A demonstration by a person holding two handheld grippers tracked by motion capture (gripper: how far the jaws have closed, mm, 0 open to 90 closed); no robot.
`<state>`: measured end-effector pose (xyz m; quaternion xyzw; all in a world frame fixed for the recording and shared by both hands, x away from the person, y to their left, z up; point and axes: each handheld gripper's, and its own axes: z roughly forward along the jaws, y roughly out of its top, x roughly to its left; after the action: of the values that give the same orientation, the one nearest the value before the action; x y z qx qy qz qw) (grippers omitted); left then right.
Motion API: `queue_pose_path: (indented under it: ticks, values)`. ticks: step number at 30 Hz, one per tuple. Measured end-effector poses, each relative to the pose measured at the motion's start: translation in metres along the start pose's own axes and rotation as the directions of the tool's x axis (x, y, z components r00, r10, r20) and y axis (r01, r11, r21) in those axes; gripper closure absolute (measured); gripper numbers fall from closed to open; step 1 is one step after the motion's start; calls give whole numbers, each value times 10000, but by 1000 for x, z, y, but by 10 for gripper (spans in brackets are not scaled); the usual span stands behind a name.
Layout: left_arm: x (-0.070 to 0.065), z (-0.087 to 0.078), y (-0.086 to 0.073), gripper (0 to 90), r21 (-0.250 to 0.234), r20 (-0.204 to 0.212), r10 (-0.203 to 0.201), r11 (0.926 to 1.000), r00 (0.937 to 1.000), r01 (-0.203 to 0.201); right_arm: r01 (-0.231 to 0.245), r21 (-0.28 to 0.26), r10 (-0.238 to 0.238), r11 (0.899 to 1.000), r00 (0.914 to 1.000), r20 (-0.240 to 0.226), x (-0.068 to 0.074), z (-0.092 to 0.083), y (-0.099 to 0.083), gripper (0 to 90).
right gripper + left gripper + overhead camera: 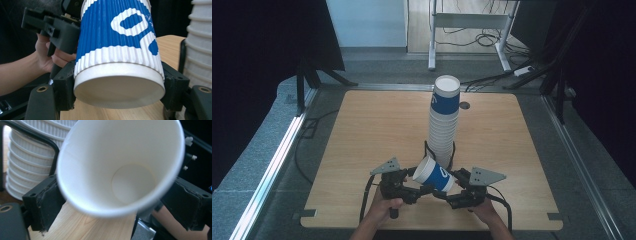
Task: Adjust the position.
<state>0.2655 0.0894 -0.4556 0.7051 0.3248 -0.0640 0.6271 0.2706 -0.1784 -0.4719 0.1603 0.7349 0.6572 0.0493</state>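
Both grippers clamp one paper cup [433, 174]: left gripper [408, 181] at its rim, right gripper [454, 187] at its base; squeeze lightly. Carry it level toward the cup stack [444, 125]; release one side first.

The cup [117, 50] looks like paper: its blue and white outer wall is ribbed and matt, while its base is smooth white. In the left gripper view its inside [120, 167] is plain, smooth white paper with a faint sheen. The stack of cups [444, 125], at the centre of the high view, has the same ribbed paper walls. The table [372, 130] has a pale wood-grain top, smooth and matt. The gripper pads [48, 200] look like black rubber, rough and worn at the edges, on matt black plastic.
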Motion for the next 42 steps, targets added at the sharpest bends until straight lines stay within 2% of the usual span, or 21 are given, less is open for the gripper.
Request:
queue_pose_path:
  ticks: [2,5,9,11,14,28,36,42]
  values:
    - [2,1,0,80,-88,136,-147,9999,9998,148,17,82,-16,10000,10000,-71,1,3,-1,283]
    - [6,1,-1,85,-429,440,-590,9972,9973,609,9,114,-9,9999,10000,-53,2,5,-2,283]
    - [9,2,-1,99,-529,643,-757,9955,9951,791,56,156,-56,9999,10000,3,2,6,-3,284]
    - [8,3,-2,141,-567,847,-737,9953,9937,786,93,245,-93,9997,10000,-14,3,8,-4,285]
    - [7,4,-3,187,-634,838,-581,9960,9948,636,90,289,-89,9995,10000,-22,4,10,-4,285]
    - [7,3,-3,209,-674,727,-139,9975,9973,188,22,560,-18,9984,10000,-83,2,12,-4,280]
    - [6,2,-3,212,-648,739,-26,9979,9973,74,0,650,4,9979,10000,-67,3,11,-3,272]
    - [8,-11,1,213,-854,659,136,9963,9977,-80,9,514,-9,9987,10000,14,5,7,2,251]
